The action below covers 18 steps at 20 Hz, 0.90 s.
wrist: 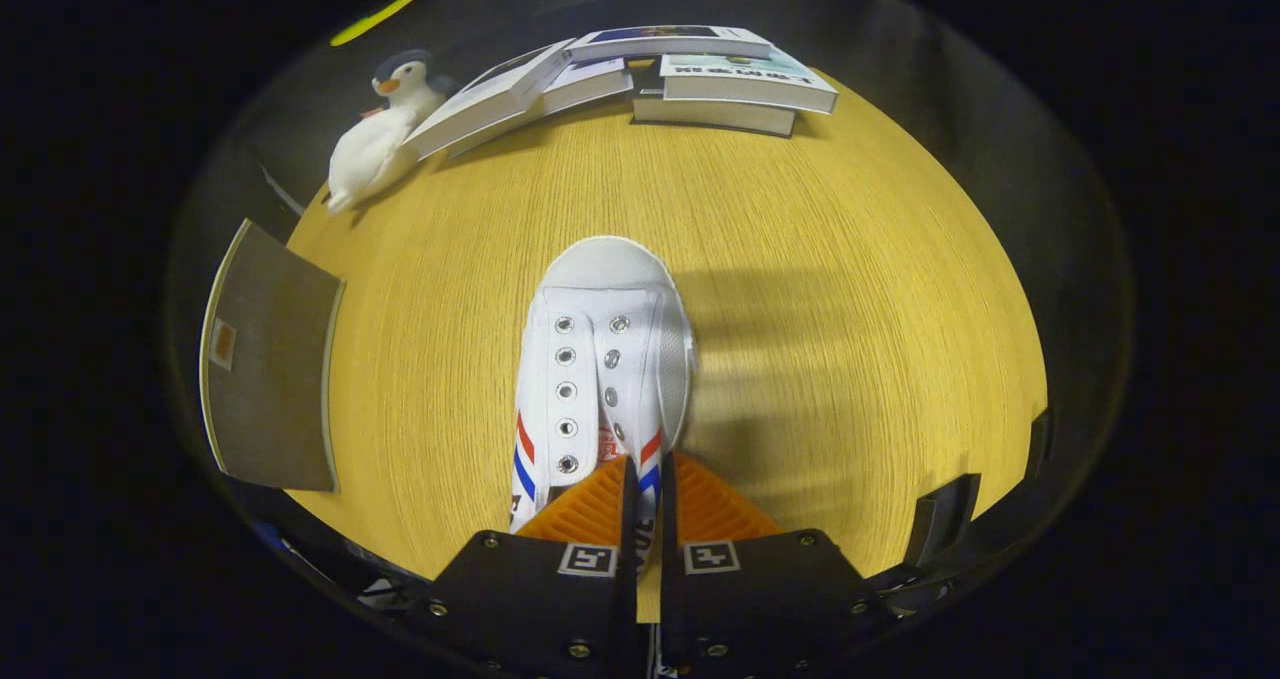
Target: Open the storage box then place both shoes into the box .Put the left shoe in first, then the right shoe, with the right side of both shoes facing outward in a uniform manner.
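Tongs: fingers drawn in close, a thin strip of the shoe's collar wall pinched between them. Both fingers appear to press on that wall, so I judge the shoe is held, gripped by the right side of its opening.

Shoe: white, unlaced, red and blue stripes on the sides. Runs from the tongs toward 12 o'clock, toe away, heel end hidden under the fingers. Gripping the thin collar suits a narrow jaw; the sole is too broad for it. Cannot tell whether it is the left or right shoe, nor whether the sole rests on the worktop or hangs just above it; a shadow falls at its 3 o'clock side.

At 9 o'clock of the shoe, at the worktop's edge, a grey flat panel, possibly the box or its lid; unclear.

At 11 o'clock, far side, a plush penguin. At 12 to 1 o'clock, stacked books. Both well apart from the shoe.

Judgement: carry step in hand; nothing boxed that I can see.
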Available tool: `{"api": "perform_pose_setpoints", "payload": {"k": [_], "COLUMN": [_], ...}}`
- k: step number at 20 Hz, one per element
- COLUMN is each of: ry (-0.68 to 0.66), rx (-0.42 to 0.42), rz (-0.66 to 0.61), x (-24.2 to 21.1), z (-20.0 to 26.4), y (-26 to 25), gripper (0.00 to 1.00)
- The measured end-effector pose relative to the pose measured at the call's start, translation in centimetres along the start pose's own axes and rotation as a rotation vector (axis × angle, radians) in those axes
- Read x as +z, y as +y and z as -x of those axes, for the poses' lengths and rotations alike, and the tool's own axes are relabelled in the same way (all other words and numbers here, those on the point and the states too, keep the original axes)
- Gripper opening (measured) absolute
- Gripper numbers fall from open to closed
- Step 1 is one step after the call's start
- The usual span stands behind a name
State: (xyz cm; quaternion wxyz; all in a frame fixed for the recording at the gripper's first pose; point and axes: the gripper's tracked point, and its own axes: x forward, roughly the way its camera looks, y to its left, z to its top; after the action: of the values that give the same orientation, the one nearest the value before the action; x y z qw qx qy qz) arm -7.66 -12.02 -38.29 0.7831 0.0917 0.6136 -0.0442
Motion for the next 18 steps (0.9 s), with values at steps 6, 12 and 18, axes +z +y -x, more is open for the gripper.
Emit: {"api": "perform_pose_setpoints", "payload": {"k": [6,12,18], "ry": [-0.031,-0.076,-0.096], "rx": [0.06,0.144,0.21], "rz": [-0.078,-0.092,-0.088], "x": [-0.3,1.3,2.5], "z": [0.9,4.5,7.1], "y": [1.0,4.4,9.0], "gripper": [0.0,0.0,0.0]}}
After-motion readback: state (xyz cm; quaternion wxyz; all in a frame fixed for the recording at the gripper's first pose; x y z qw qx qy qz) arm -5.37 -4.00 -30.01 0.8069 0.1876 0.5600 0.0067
